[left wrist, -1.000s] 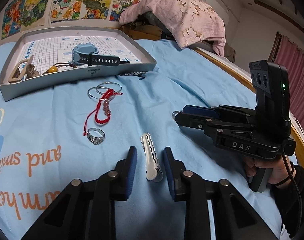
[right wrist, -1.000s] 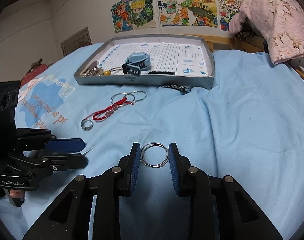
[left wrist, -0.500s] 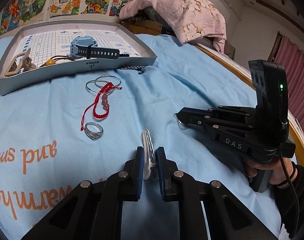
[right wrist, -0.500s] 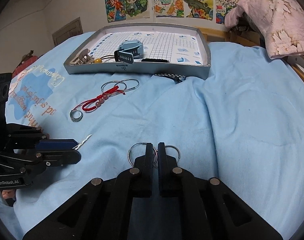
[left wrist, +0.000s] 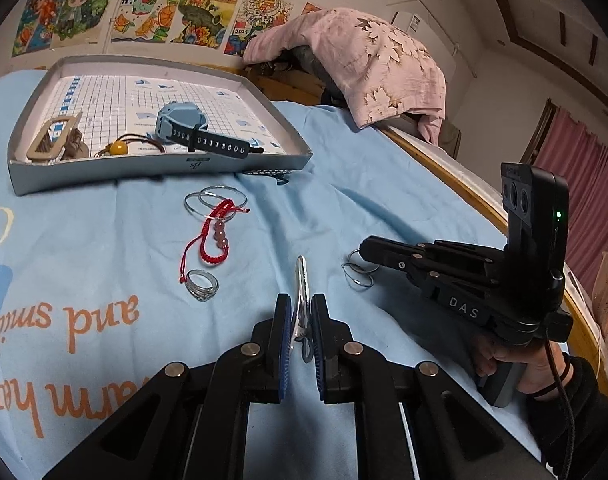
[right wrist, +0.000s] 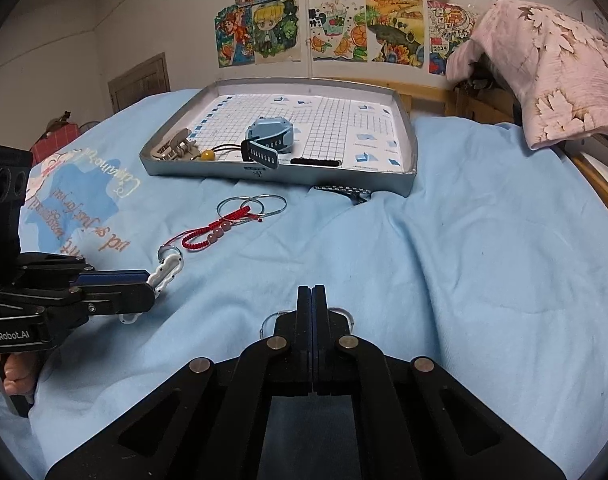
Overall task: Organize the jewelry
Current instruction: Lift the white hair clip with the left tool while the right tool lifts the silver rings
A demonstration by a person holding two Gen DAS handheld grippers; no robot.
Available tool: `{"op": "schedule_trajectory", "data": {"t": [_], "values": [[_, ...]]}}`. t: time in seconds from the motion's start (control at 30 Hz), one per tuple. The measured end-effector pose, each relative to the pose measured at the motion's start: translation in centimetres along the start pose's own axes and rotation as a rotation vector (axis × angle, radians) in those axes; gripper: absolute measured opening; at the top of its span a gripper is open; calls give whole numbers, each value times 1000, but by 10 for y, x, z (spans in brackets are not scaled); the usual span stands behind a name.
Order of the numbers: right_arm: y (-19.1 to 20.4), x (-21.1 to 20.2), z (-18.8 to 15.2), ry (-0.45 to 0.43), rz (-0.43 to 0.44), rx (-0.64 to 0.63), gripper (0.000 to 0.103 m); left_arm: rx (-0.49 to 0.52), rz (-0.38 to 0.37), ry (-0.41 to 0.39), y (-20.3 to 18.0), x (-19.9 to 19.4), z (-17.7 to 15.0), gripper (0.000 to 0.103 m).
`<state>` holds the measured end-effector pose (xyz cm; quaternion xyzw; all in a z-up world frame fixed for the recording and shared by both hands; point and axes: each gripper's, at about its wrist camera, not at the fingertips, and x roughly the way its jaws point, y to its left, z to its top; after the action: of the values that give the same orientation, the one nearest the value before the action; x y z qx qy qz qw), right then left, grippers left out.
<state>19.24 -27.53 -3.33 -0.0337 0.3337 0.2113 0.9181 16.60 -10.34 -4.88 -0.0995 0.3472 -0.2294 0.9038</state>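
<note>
My left gripper [left wrist: 302,320] is shut on a white hair clip [left wrist: 302,280] and holds it on edge above the blue bedsheet; it also shows in the right wrist view [right wrist: 166,270]. My right gripper [right wrist: 312,300] is shut on a pair of thin silver hoops [left wrist: 358,276], whose edges peek out beside the fingers [right wrist: 342,314]. A grey tray [left wrist: 104,174] at the back holds a blue watch [left wrist: 184,124], a beige claw clip [left wrist: 56,140] and a yellow-bead hair tie [left wrist: 118,147].
On the sheet before the tray lie two silver bangles [left wrist: 214,200], a red cord bracelet [left wrist: 214,236] and a silver ring [left wrist: 202,290]. A patterned band [left wrist: 270,173] lies by the tray's right corner. A pink cloth [left wrist: 364,64] drapes the headboard; the wooden bed edge [left wrist: 464,184] runs right.
Both grippers closed: the left on the white hair clip, the right on the silver hoops. Both have since lifted their items off the sheet, and the clip now stands on edge.
</note>
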Motion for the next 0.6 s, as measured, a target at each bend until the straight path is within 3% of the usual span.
{"op": "schedule_trajectory", "data": {"t": [0.13, 0.3, 0.53, 0.6], "values": [[-2, 3, -6, 57, -2, 19, 2, -43, -15, 15, 10, 5, -3, 10], [0, 7, -10, 86, -4, 8, 29, -85, -33, 16, 19, 7, -5, 10], [4, 20, -11, 147, -40, -15, 29, -86, -35, 17, 20, 8, -6, 10], [5, 23, -10, 163, -54, -23, 21, -89, -37, 18, 20, 8, -6, 10]]}}
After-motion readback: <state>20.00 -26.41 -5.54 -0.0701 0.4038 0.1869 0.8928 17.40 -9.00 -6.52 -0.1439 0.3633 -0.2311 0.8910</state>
